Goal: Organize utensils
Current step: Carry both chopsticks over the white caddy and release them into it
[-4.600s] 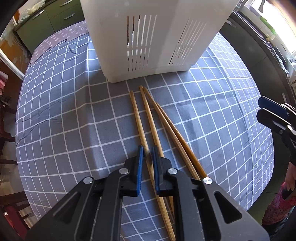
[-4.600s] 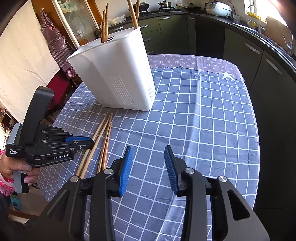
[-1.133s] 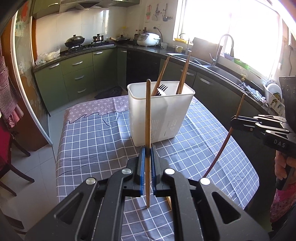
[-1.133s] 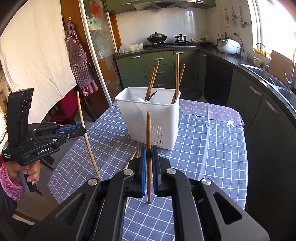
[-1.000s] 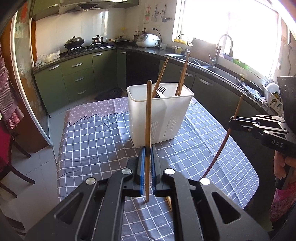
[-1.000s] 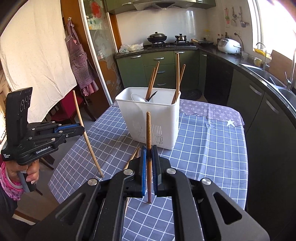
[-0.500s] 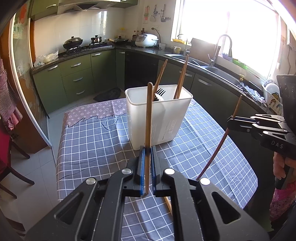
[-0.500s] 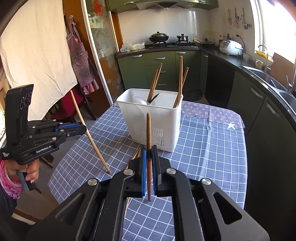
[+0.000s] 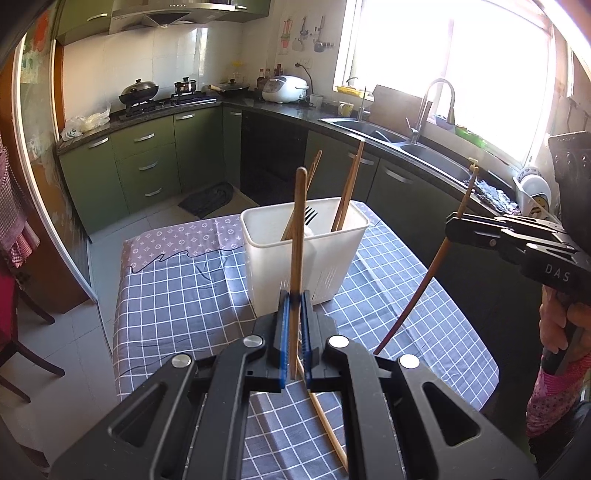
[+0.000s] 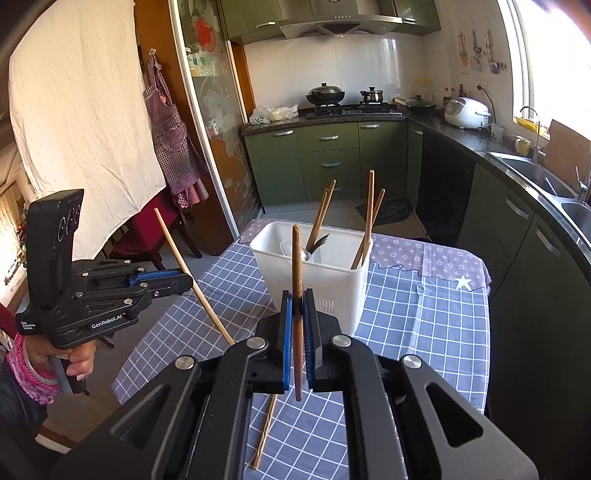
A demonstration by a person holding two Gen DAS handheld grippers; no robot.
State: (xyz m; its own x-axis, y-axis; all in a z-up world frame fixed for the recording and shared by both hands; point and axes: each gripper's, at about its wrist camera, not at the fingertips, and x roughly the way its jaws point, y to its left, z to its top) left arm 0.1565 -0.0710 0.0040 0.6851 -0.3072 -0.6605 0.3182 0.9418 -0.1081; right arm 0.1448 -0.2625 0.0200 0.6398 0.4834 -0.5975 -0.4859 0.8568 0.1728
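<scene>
Left gripper (image 9: 293, 332) clamping light chopstick (image 9: 297, 236), right gripper (image 10: 297, 332) clamping dark chopstick (image 10: 296, 280), white holder (image 10: 314, 280) beyond

Wooden chopsticks (image 9: 297, 236), matt white plastic caddy (image 9: 325, 266), checked cloth tablecloth (image 9: 177, 295).

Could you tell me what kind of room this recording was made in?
A home kitchen, almost certainly: a gas stove with pots under a range hood, a sink with a tap by the window, and a rice cooker.
</scene>
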